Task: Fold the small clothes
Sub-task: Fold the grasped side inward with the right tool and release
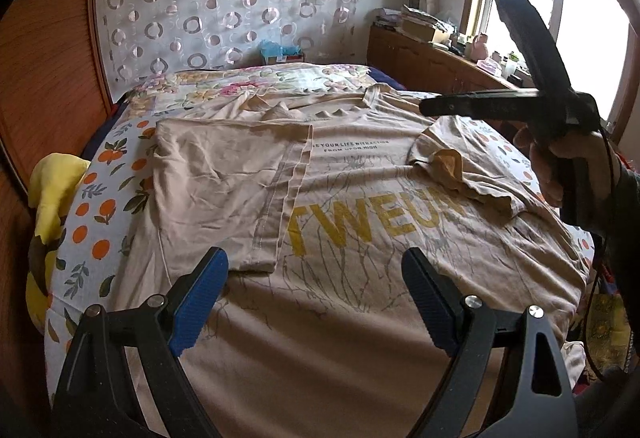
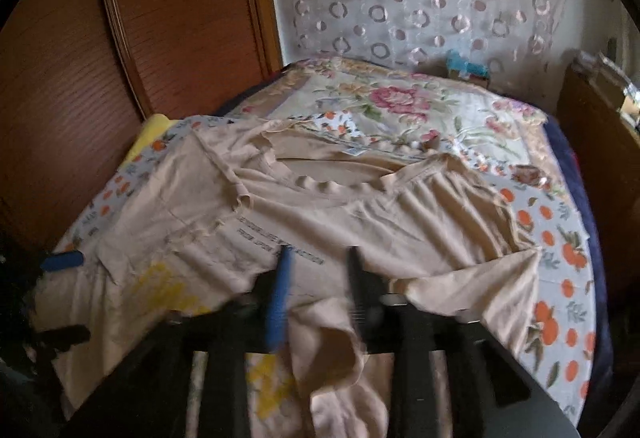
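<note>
The beige t-shirt (image 1: 360,198) lies spread on the bed over an orange-print sheet (image 1: 100,206), its left sleeve side already folded in over the chest. My left gripper (image 1: 316,290) hovers above the lower hem, jaws wide apart, nothing between them. My right gripper (image 2: 320,278) sits partly parted over the other sleeve (image 2: 480,278), and it's too blurry to tell if I'm pinching cloth.
</note>
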The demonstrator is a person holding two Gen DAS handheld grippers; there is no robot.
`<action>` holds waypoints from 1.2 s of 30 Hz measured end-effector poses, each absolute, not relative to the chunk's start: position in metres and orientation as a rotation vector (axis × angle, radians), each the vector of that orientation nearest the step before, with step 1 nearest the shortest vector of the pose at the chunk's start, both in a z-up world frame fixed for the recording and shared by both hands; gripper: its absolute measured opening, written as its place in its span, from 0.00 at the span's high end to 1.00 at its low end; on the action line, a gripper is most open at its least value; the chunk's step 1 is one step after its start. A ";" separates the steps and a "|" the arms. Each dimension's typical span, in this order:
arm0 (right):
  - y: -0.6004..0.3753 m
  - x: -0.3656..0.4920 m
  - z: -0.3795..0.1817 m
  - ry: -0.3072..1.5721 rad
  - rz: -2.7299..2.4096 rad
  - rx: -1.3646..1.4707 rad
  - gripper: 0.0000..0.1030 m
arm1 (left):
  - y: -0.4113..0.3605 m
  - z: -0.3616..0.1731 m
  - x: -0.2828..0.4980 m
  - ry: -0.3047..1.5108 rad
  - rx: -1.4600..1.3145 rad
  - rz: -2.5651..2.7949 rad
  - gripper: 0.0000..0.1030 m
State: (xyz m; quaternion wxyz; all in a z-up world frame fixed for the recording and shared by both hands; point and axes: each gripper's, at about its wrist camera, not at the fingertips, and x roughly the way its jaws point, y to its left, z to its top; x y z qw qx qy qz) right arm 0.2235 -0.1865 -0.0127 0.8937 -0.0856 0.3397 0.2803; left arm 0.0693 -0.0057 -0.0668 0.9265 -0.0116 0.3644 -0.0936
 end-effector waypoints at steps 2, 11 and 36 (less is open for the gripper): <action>-0.196 0.214 -0.015 0.708 0.563 -0.177 0.56 | -0.005 -0.067 0.069 0.746 -0.024 -0.193 0.14; -0.235 0.140 -0.035 0.768 0.573 -0.262 0.57 | -0.010 -0.064 0.065 0.731 -0.025 -0.195 0.14; -0.257 0.092 -0.047 0.812 0.640 -0.308 0.79 | -0.008 -0.059 0.067 0.719 -0.029 -0.190 0.14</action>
